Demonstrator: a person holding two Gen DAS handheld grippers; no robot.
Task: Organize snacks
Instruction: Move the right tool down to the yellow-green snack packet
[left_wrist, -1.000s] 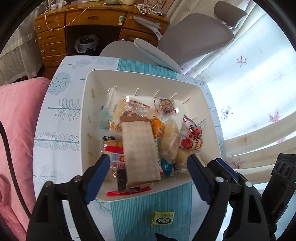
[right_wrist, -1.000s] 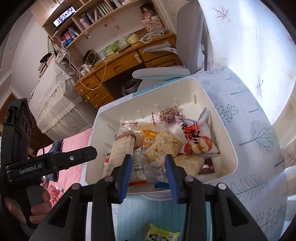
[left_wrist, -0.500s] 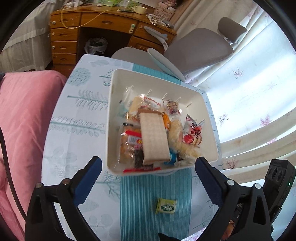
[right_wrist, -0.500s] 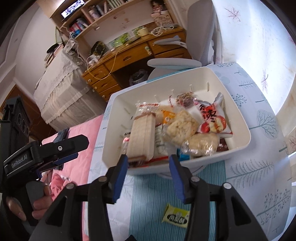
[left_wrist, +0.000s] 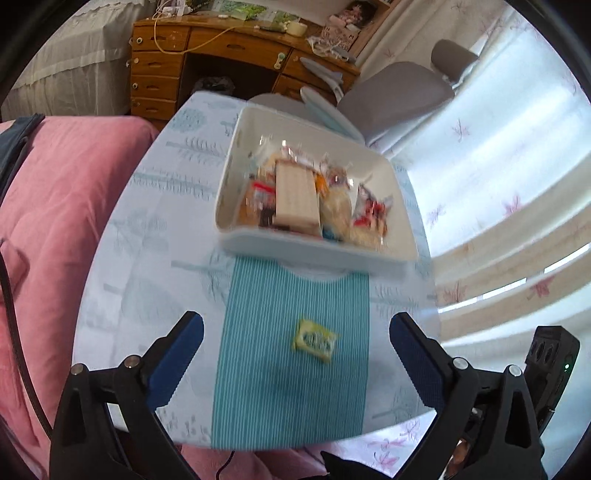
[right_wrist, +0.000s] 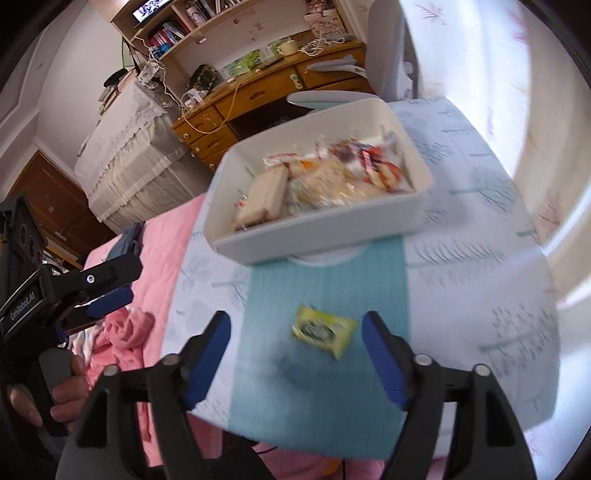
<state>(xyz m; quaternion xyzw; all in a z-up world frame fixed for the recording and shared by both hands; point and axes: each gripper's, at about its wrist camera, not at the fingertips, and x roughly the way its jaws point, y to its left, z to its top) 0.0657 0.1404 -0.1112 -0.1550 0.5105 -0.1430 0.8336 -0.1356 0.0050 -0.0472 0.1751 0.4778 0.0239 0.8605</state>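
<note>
left black two-finger gripper (left_wrist: 295, 347) with blue pads: jaws wide apart, empty. right black two-finger gripper (right_wrist: 295, 350): jaws just been opening, nothing clamped.

Your white bin (left_wrist: 317, 254) sits mid-frame, upper centre, packed with wrapped snacks (left_wrist: 314, 199), blurred, apparently a tan wafer pack on top. One yellow packet (left_wrist: 314, 340) lies flat below it, alone.
</note>
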